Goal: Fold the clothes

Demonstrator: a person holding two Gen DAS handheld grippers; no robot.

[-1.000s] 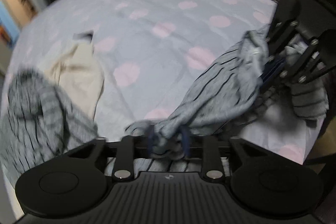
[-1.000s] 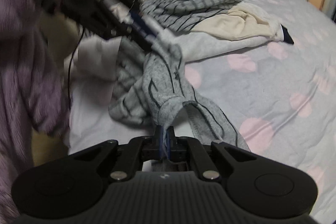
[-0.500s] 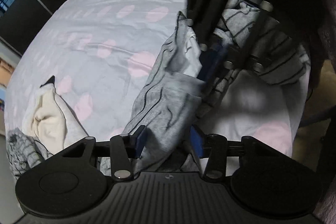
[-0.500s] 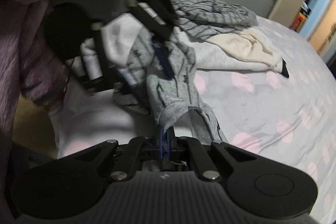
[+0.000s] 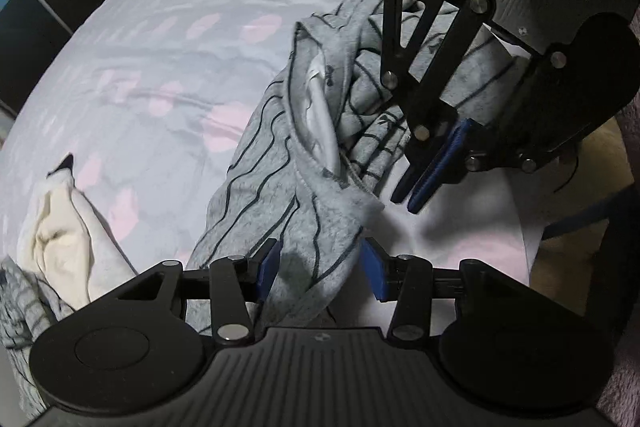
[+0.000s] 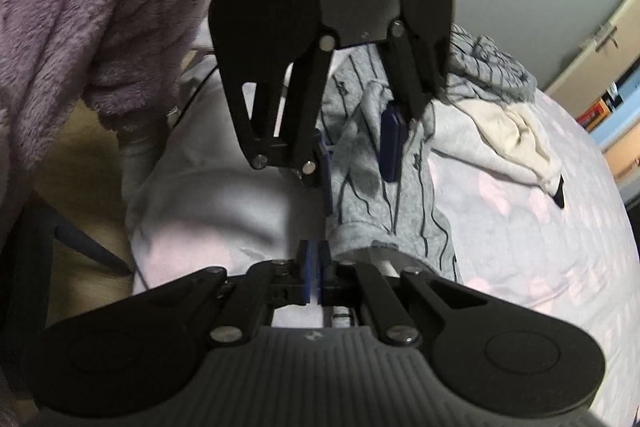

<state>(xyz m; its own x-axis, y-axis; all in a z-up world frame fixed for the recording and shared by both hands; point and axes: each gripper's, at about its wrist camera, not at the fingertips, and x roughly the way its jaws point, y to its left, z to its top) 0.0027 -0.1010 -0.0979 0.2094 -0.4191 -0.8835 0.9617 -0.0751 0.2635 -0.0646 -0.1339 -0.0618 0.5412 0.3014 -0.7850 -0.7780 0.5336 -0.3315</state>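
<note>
Left wrist view: left gripper (image 5: 320,269) stands apart around the grey striped garment (image 5: 288,187) on the dotted bedsheet (image 5: 160,39); cream cloth (image 5: 60,243) lies near left.

Right wrist view: right gripper (image 6: 316,261) is pressed together, holding nothing, just beside the garment's near edge; purple fleece sleeve (image 6: 80,7) at far left.

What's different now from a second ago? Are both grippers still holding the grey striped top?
Both let go. The left gripper, clamped on the grey striped top a second ago, now has its jaws wide open around the cloth. The right gripper is shut, with no cloth visibly between its jaws. The two grippers have also swung close together. The cream garment and dotted bedsheet are unchanged.
</note>
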